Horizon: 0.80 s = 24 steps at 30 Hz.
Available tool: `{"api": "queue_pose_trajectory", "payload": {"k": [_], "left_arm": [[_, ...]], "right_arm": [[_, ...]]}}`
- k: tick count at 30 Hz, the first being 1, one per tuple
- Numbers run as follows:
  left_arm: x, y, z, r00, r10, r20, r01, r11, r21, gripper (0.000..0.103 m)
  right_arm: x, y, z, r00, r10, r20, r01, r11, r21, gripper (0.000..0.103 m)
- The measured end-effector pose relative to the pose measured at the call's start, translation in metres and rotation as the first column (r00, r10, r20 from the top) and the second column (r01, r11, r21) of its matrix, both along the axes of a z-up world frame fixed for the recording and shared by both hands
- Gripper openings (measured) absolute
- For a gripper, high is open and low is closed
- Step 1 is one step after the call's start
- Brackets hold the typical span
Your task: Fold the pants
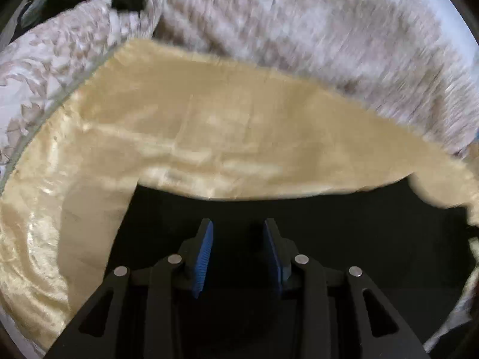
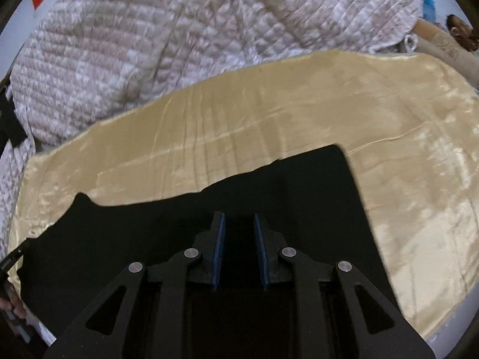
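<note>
Both grippers, left gripper (image 1: 238, 229) and right gripper (image 2: 238, 223), hover parted and empty over black pants (image 2: 269, 191).

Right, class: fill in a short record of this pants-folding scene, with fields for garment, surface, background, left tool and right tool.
garment: black pants, lying spread flat
surface: shiny golden cloth under the pants
background: pale quilted blanket behind the cloth
left tool: left tool open, above the pants, holding nothing
right tool: right tool open, above the pants, holding nothing
</note>
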State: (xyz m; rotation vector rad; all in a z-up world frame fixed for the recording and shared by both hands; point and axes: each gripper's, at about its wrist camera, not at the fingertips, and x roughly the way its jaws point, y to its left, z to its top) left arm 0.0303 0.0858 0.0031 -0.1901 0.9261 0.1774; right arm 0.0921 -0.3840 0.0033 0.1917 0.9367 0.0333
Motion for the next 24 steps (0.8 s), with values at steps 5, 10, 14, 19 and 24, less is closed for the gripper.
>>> {"api": "queue_pose_trajectory", "payload": {"k": [5,10,14,19,24], "left_arm": [[0.029,0.014,-0.002,0.999,0.049,0.017,-0.05,0.995,0.09,0.037],[0.015,0.021,0.011,0.995,0.09,0.033,-0.092,0.994,0.063,0.036],[-0.022,0.032,0.023,0.986,0.148,0.082,-0.156,0.983,0.093,0.037],[-0.049,0.052,0.014,0.976,0.21,0.05,-0.214,0.972,0.095,0.037],[-0.078,0.029,0.038,0.977,0.128,0.169,-0.141,0.988,0.066,0.037]], "right_arm": [[0.006,0.001,-0.005,1.0,-0.006,0.008,0.006,0.999,-0.042,0.02],[0.002,-0.006,0.001,0.999,-0.037,0.037,0.039,0.997,-0.069,0.02],[-0.011,-0.009,0.004,0.997,-0.06,0.053,0.065,0.992,-0.105,0.02],[-0.025,-0.037,0.006,0.982,-0.182,0.054,0.187,0.976,-0.111,0.023],[-0.043,-0.032,0.025,0.978,-0.167,0.125,0.176,0.983,-0.06,0.027]]}}
